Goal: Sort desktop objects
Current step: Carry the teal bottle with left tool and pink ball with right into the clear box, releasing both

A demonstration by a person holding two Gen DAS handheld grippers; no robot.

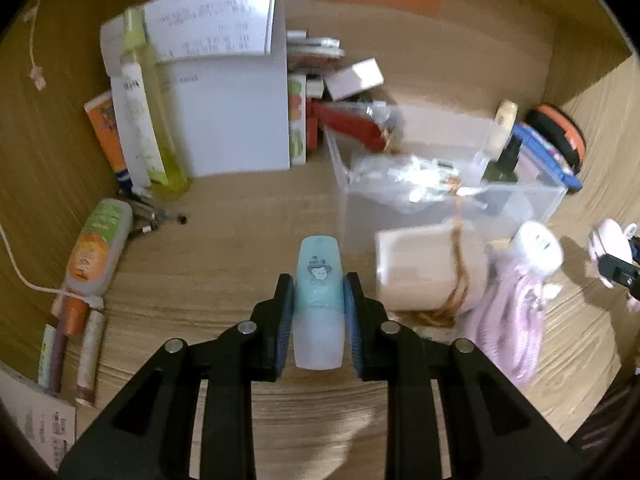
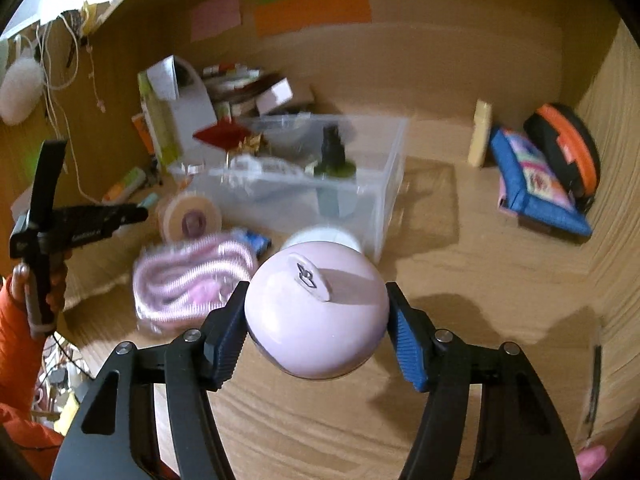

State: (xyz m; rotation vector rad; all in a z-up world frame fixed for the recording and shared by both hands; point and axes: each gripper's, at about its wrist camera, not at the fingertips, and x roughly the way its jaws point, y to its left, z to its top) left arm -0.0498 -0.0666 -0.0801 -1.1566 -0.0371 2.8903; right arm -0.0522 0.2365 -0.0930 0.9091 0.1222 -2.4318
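The left gripper [image 1: 319,312] is clamped on a pale teal tube [image 1: 319,304] with a printed face, the right gripper [image 2: 316,320] on a glossy lilac round gadget [image 2: 316,316], clear bin [image 2: 390,184] just ahead.

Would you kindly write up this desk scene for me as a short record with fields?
left gripper: shut on a small teal bottle
right gripper: shut on a round lilac object
clear plastic bin: on the desk behind both, holding a dark green bottle
pink coiled cable: in front of the bin, beside a tape roll
surface: wooden desk
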